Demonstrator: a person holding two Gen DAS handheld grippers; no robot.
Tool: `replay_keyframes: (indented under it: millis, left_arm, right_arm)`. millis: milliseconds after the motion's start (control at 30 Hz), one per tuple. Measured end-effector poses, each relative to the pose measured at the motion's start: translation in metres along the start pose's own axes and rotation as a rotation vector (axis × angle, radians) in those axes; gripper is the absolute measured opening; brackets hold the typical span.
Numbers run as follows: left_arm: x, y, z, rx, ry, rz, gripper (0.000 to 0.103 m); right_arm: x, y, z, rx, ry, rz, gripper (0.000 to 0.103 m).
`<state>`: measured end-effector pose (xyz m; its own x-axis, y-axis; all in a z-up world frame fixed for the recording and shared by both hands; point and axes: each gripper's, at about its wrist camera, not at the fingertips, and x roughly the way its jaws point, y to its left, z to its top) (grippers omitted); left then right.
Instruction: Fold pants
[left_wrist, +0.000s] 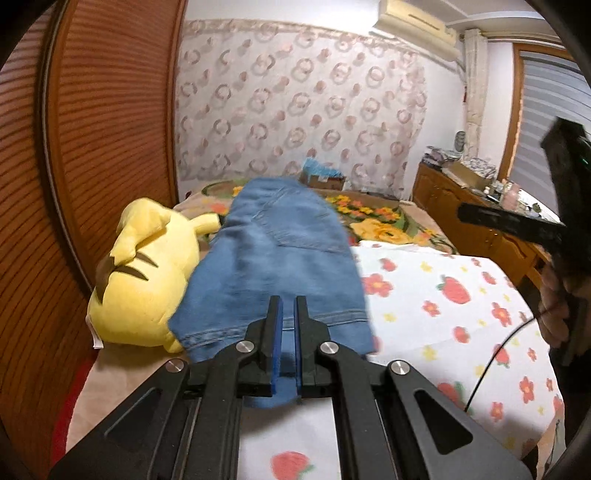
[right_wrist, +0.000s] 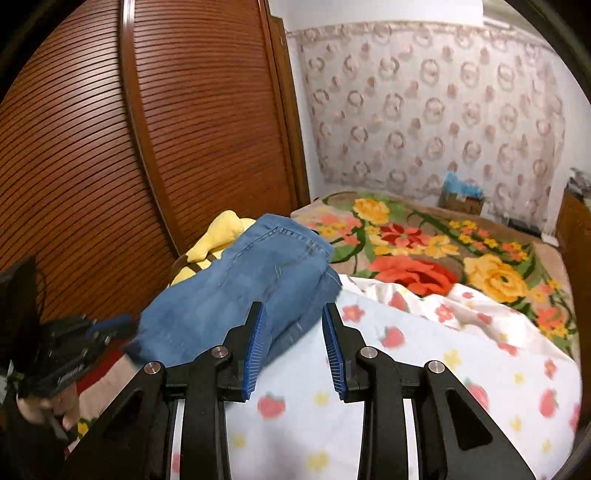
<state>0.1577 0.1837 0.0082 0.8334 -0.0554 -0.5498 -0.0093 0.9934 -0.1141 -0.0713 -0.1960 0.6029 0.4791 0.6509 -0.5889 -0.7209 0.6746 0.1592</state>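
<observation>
Blue denim pants (left_wrist: 275, 258) lie folded over on the bed, partly against a yellow plush toy (left_wrist: 144, 273). My left gripper (left_wrist: 288, 301) is nearly shut, with its blue pads on the hem end of the pants; denim shows between the jaws. In the right wrist view the pants (right_wrist: 243, 291) lie ahead and to the left. My right gripper (right_wrist: 293, 308) is open and empty, just above the pants' near edge and the strawberry sheet. The left gripper also shows in the right wrist view (right_wrist: 110, 328) at the far left.
A white sheet with strawberries and flowers (left_wrist: 443, 302) covers the near bed. A floral blanket (right_wrist: 443, 254) lies beyond it. A wooden slatted wardrobe door (right_wrist: 147, 147) stands on the left. A wooden dresser (left_wrist: 480, 221) with clutter stands on the right.
</observation>
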Motion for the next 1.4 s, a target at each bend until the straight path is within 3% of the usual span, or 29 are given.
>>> replay_keyframes:
  millis: [167,367,467,633,667,700,900,967,1000,1400]
  left_arm:
    - [-0.02,-0.027,-0.002,0.017,-0.026,-0.027,0.006]
    - [-0.044,-0.064,-0.005,0.068,-0.054,-0.053,0.026]
    - [-0.054,-0.079,-0.005,0.089,-0.069,-0.069,0.027]
    - [-0.07,-0.103,-0.009,0.119,-0.098,-0.111,0.068]
    - [-0.073,-0.106,-0.01,0.121,-0.102,-0.115,0.082]
    - [-0.078,-0.111,-0.011,0.124,-0.117,-0.125,0.087]
    - [-0.096,-0.129,-0.015,0.156,-0.147,-0.106,0.088]
    - [-0.103,-0.132,-0.017,0.153,-0.149,-0.109,0.089]
    - [-0.105,-0.133,-0.018,0.153,-0.15,-0.108,0.089]
    - [-0.123,-0.137,-0.026,0.117,-0.132,-0.048,0.089]
  right_arm:
    - [-0.088,0.005,-0.038,0.005,-0.055,-0.057,0.032]
    - [-0.158,0.009,-0.074,0.019,-0.097,-0.132,0.032]
    - [-0.193,0.014,-0.095,0.035,-0.121,-0.152,0.032]
    - [-0.219,0.028,-0.116,0.05,-0.147,-0.19,0.032]
    - [-0.225,0.029,-0.121,0.056,-0.15,-0.195,0.032]
    - [-0.225,0.035,-0.121,0.058,-0.152,-0.201,0.032]
    - [-0.25,0.057,-0.133,0.065,-0.17,-0.257,0.033]
    - [-0.259,0.066,-0.138,0.068,-0.179,-0.277,0.049]
    - [-0.261,0.068,-0.139,0.071,-0.182,-0.282,0.052]
    - [-0.282,0.096,-0.152,0.09,-0.208,-0.321,0.062]
